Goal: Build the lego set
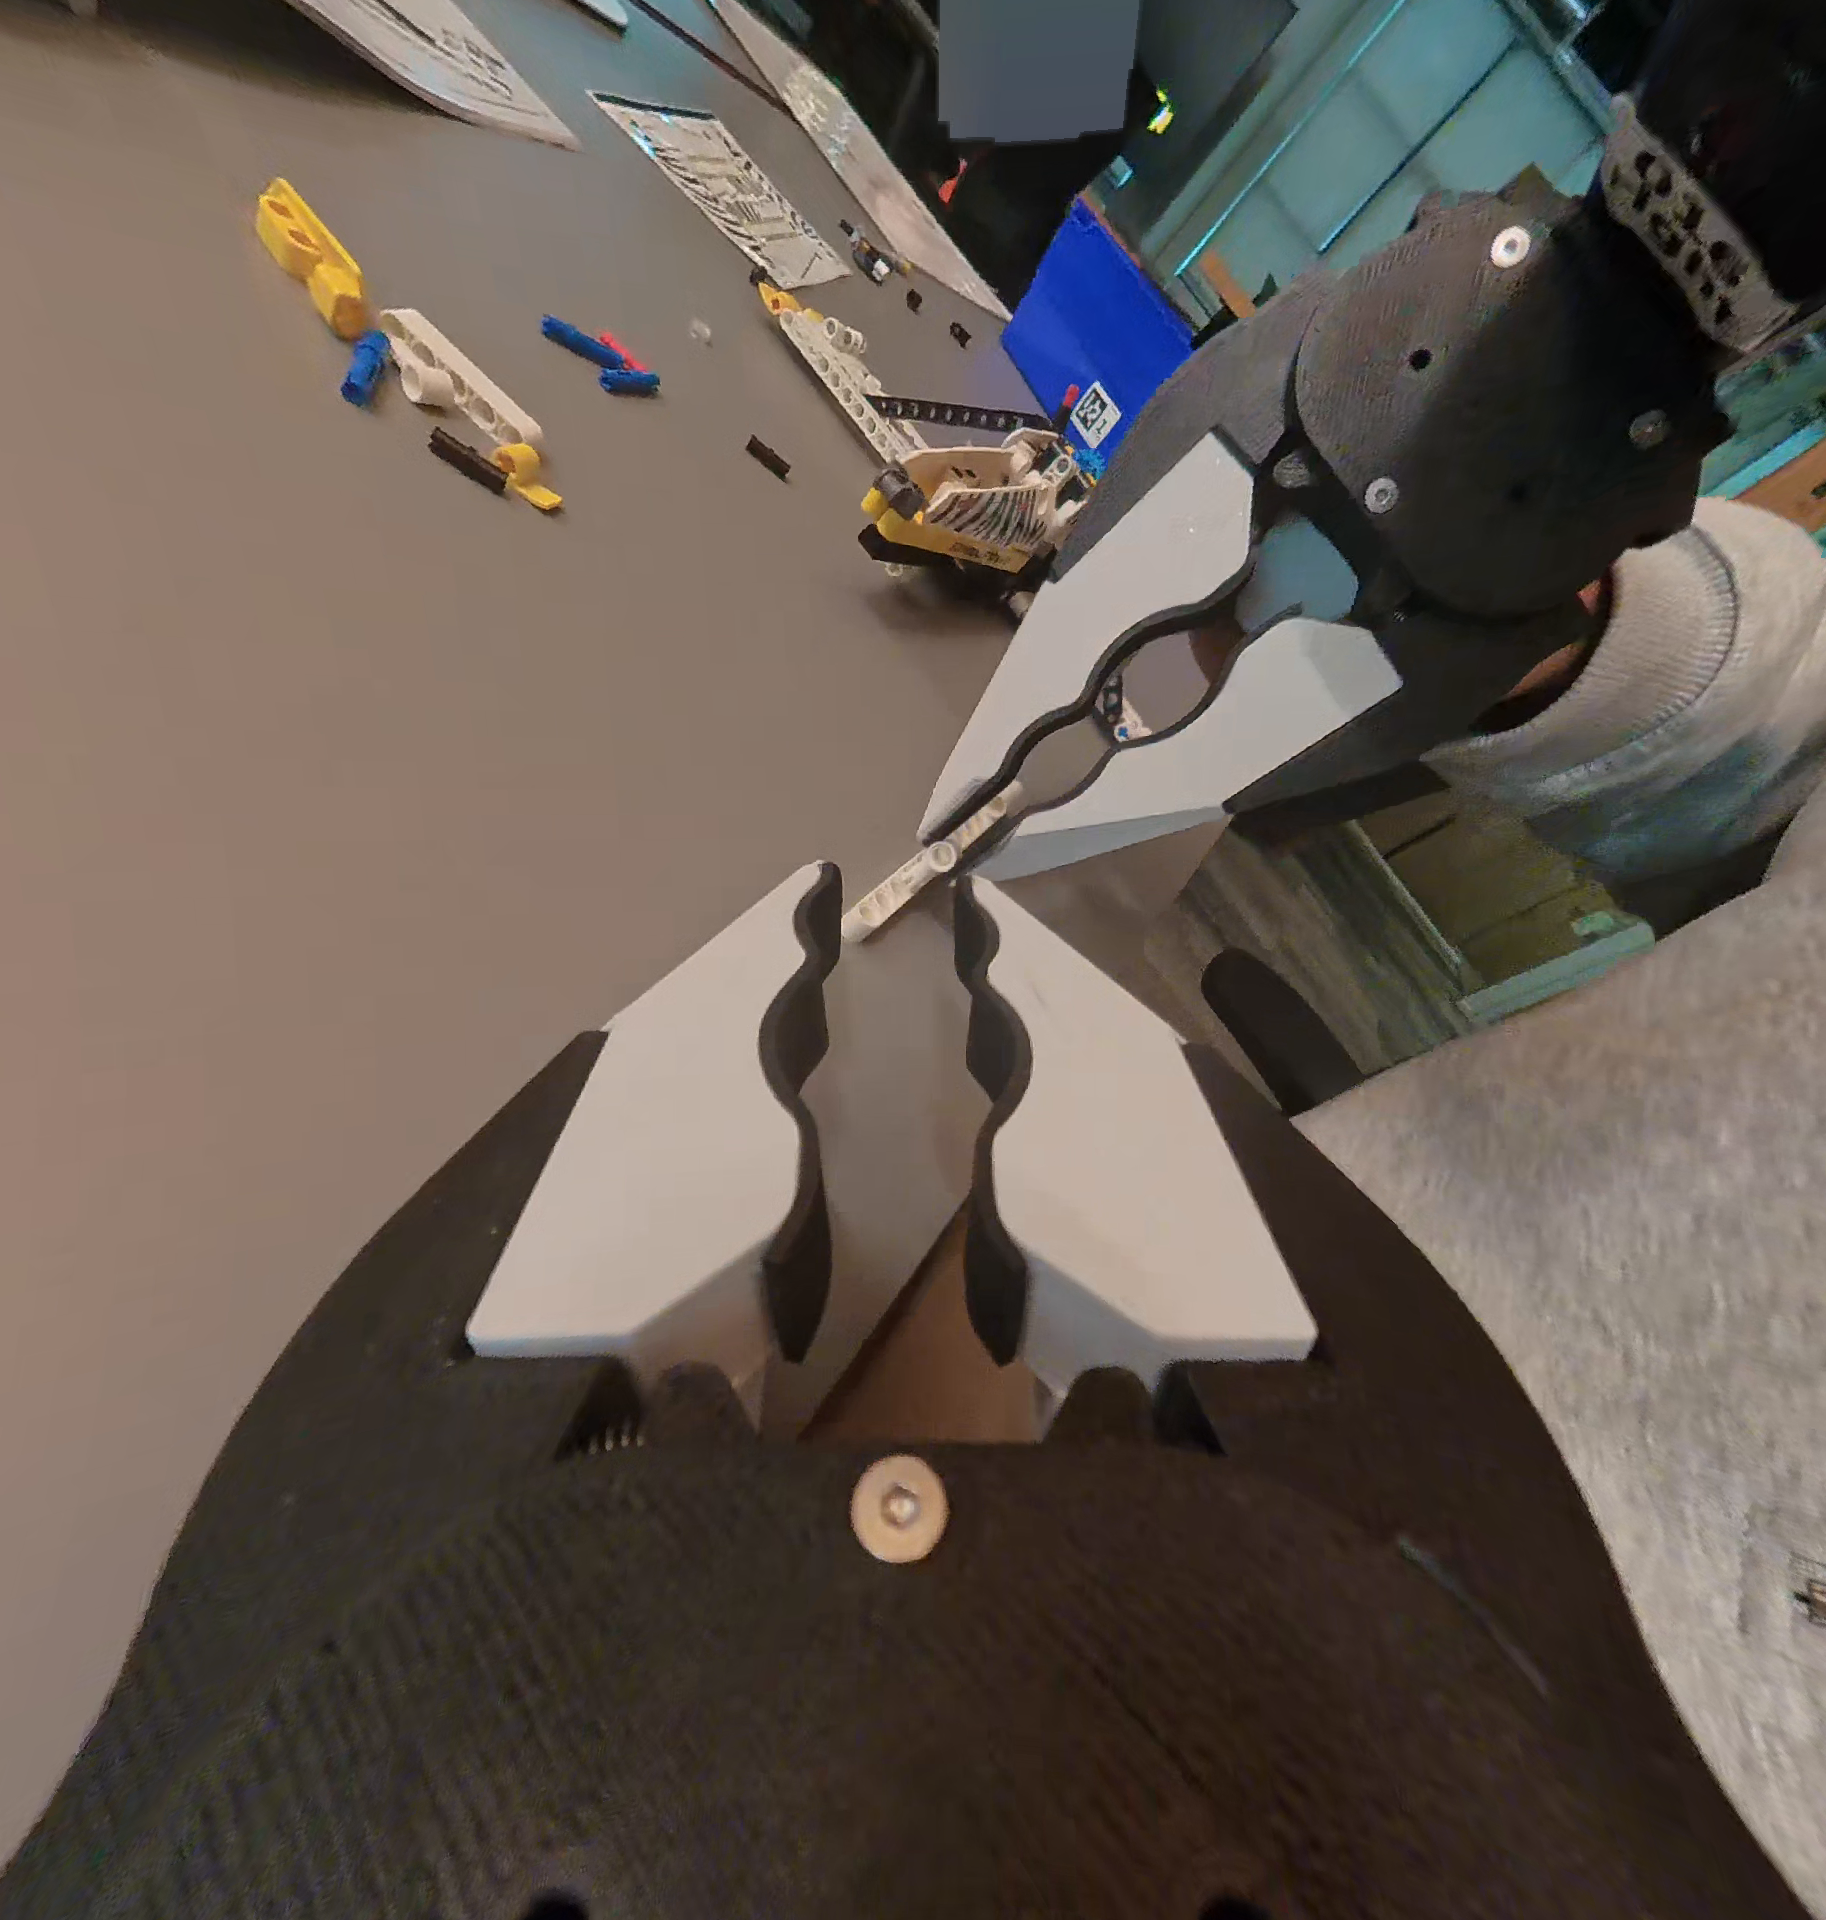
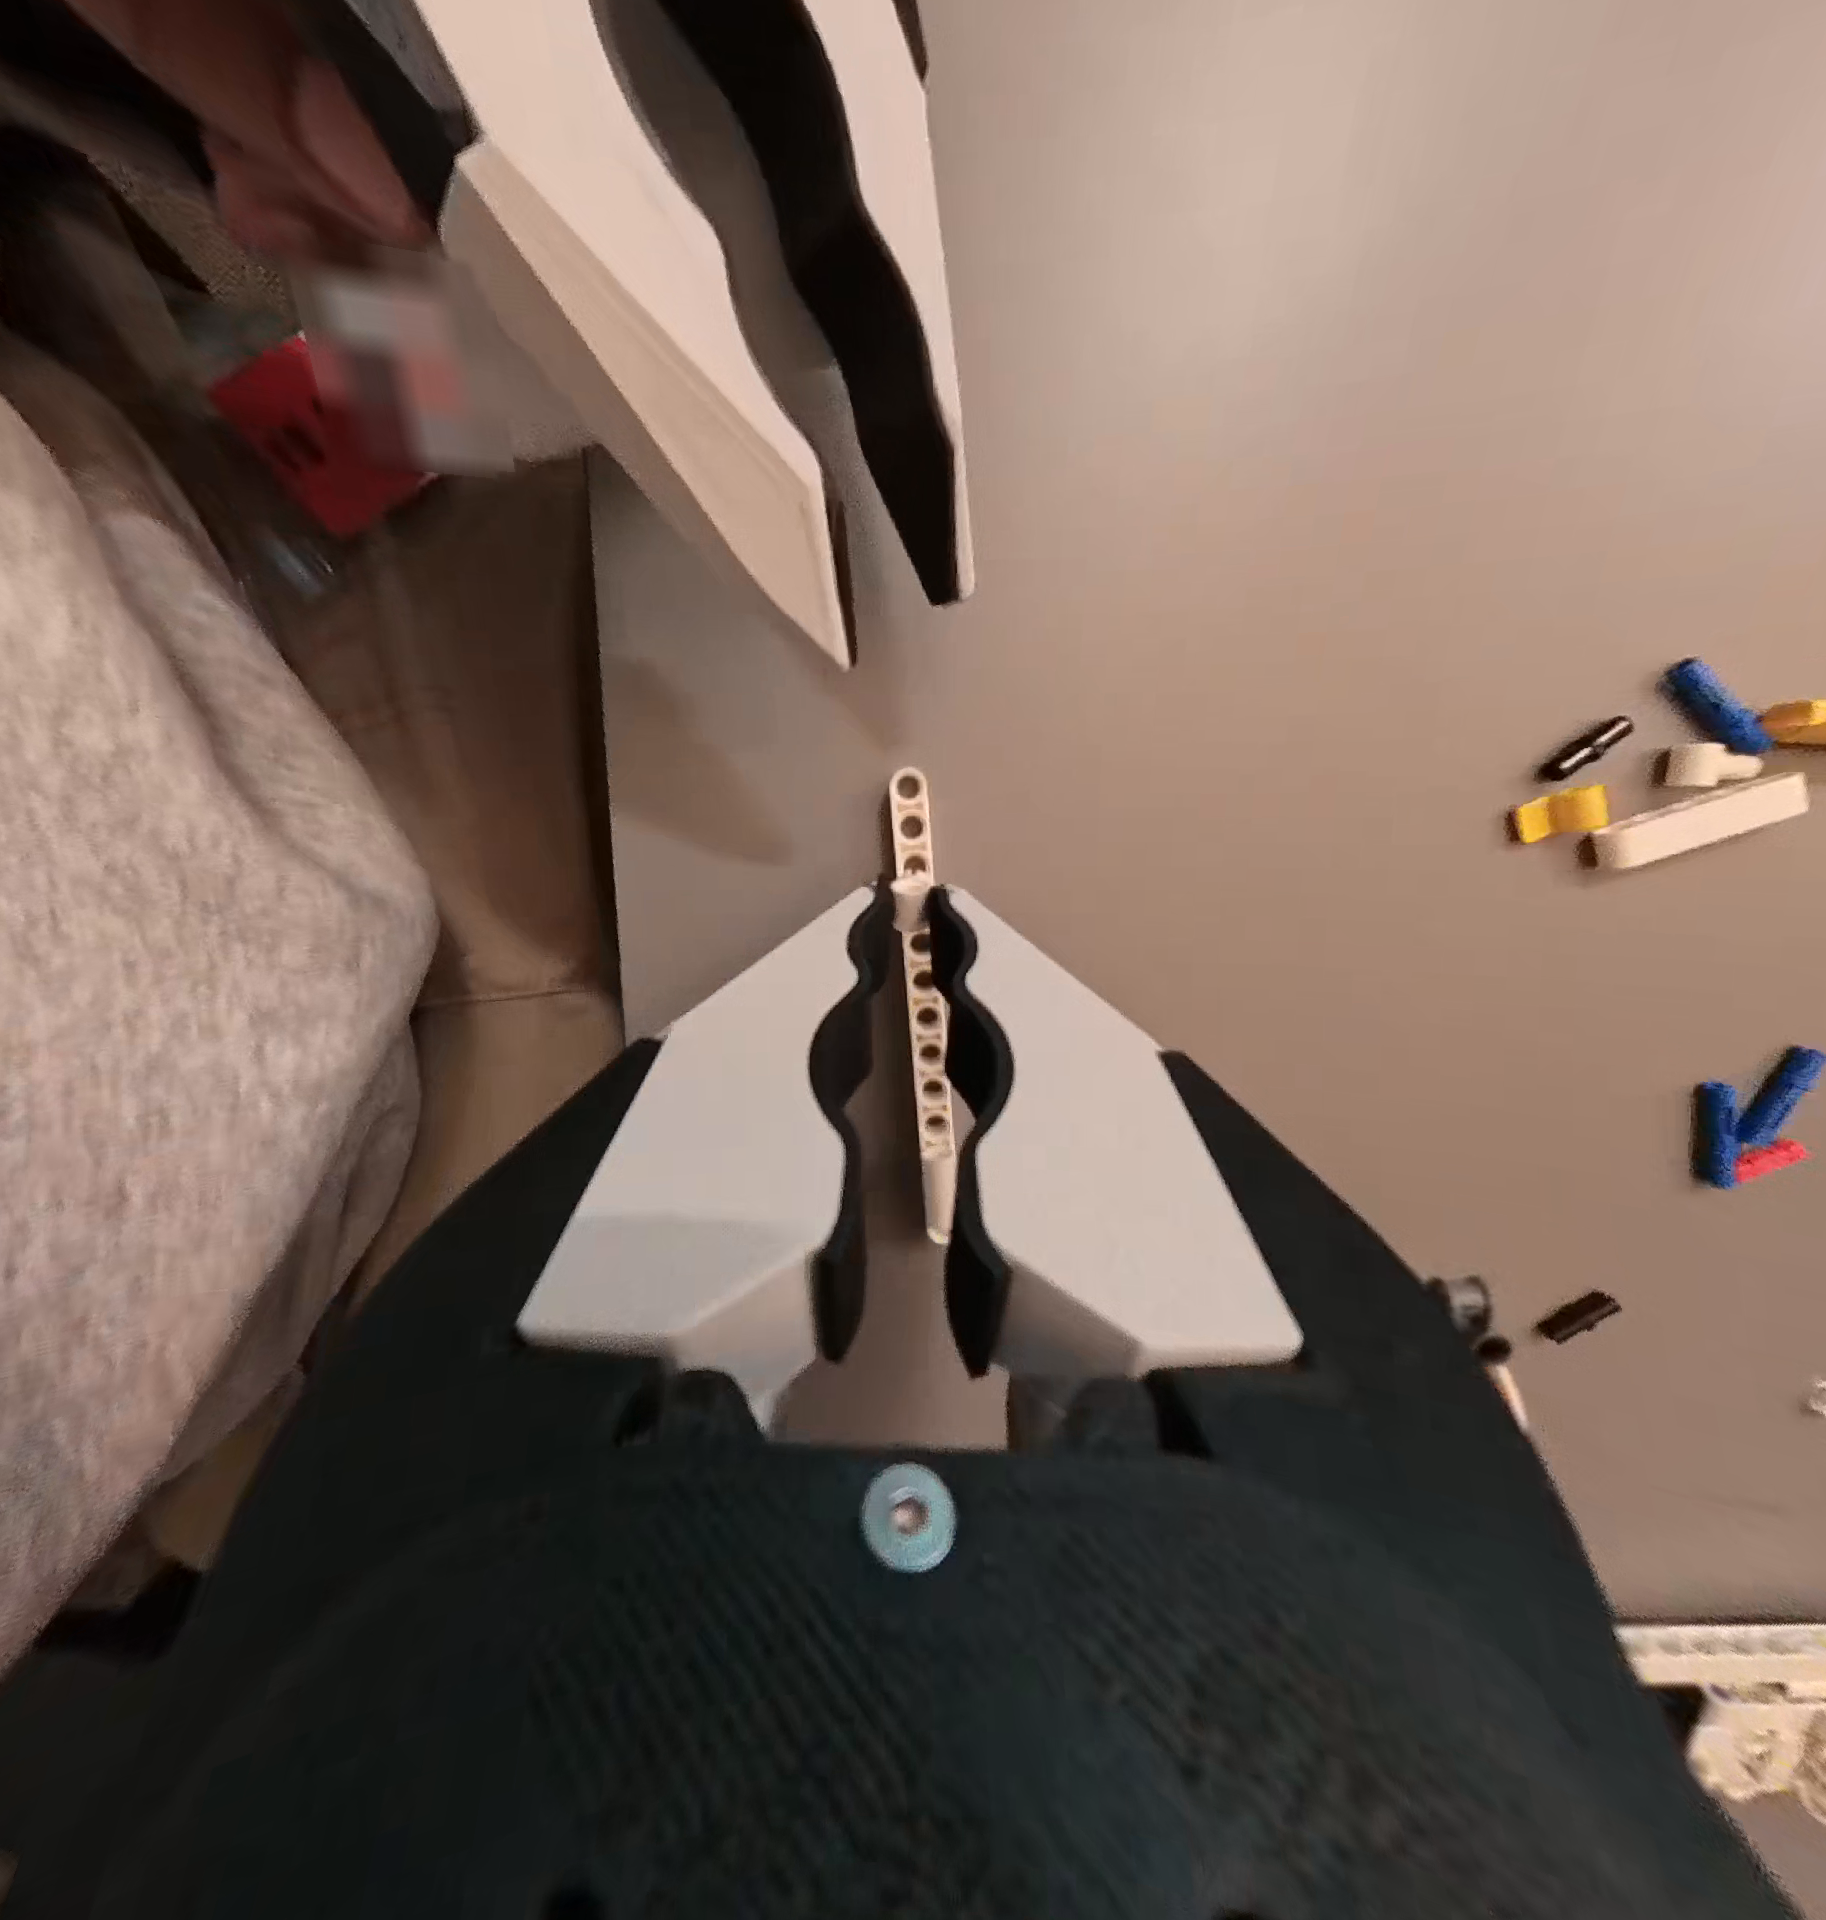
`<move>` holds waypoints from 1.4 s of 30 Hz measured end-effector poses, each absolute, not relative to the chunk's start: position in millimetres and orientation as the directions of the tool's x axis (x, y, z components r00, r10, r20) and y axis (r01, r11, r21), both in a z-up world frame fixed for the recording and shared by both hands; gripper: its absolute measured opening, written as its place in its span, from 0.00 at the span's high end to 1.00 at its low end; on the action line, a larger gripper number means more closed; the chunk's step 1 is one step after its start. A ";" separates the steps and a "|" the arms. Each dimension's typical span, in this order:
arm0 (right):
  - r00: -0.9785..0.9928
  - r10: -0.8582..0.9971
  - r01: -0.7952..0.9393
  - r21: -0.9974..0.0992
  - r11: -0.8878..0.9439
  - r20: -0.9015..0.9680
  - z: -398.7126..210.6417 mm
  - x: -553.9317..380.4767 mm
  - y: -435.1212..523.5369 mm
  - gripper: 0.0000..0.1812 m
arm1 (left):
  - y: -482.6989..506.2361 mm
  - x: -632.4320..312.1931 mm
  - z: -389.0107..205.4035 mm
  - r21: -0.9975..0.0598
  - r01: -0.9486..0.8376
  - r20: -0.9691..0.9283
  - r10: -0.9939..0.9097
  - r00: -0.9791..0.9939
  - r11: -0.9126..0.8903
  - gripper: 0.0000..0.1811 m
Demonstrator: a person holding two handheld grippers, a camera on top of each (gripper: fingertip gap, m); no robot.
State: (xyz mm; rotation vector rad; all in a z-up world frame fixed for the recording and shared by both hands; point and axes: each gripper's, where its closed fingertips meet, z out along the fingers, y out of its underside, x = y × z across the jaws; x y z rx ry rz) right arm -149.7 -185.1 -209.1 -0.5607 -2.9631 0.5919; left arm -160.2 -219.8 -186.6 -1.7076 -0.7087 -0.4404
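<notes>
- White lego beam [image 2: 921,997]: my right gripper [image 2: 907,902] has its jaws clenched on it, with a small peg at the tip, above the grey surface [image 2: 1304,416].
- My left gripper [image 1: 893,883] waits with jaws released, just beside the beam's free end; I judge I should align before closing.
- Loose blue pins [image 2: 1745,1112] lie well apart; the half-built model [image 1: 976,509] sits beyond, not obstructing.

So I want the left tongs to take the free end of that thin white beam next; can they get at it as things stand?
Probably yes. The left tongs are open and the thin white beam's free end pokes out just ahead of their tips. The right tongs grip it farther back, and nothing sits between.
</notes>
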 end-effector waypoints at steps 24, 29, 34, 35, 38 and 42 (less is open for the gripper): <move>-0.940 0.333 0.340 -0.129 0.932 -0.074 -211.0 -153.1 -190.5 0.97 | -221.7 -157.1 -192.2 -0.741 0.652 0.624 0.191 0.758 -0.165 0.93; -0.938 0.339 0.346 -0.114 0.931 -0.075 -211.0 -153.1 -190.9 0.97 | -221.9 -156.8 -192.3 -0.740 0.652 0.625 0.189 0.757 -0.165 0.93; -0.941 0.333 0.337 -0.107 0.935 -0.060 -211.4 -153.8 -190.4 0.97 | -222.1 -156.4 -192.2 -0.738 0.654 0.628 0.186 0.756 -0.165 0.94; -0.943 0.328 0.333 -0.103 0.937 -0.056 -211.5 -153.9 -190.4 0.97 | -222.1 -156.3 -192.1 -0.738 0.654 0.629 0.185 0.755 -0.165 0.94; -0.946 0.320 0.323 -0.103 0.941 -0.048 -211.5 -154.1 -190.5 0.97 | -222.2 -156.1 -192.1 -0.738 0.654 0.629 0.184 0.756 -0.165 0.94; -0.956 0.294 0.289 -0.128 0.949 0.019 -211.2 -154.3 -191.0 0.97 | -222.4 -156.1 -192.1 -0.738 0.654 0.629 0.184 0.756 -0.164 0.94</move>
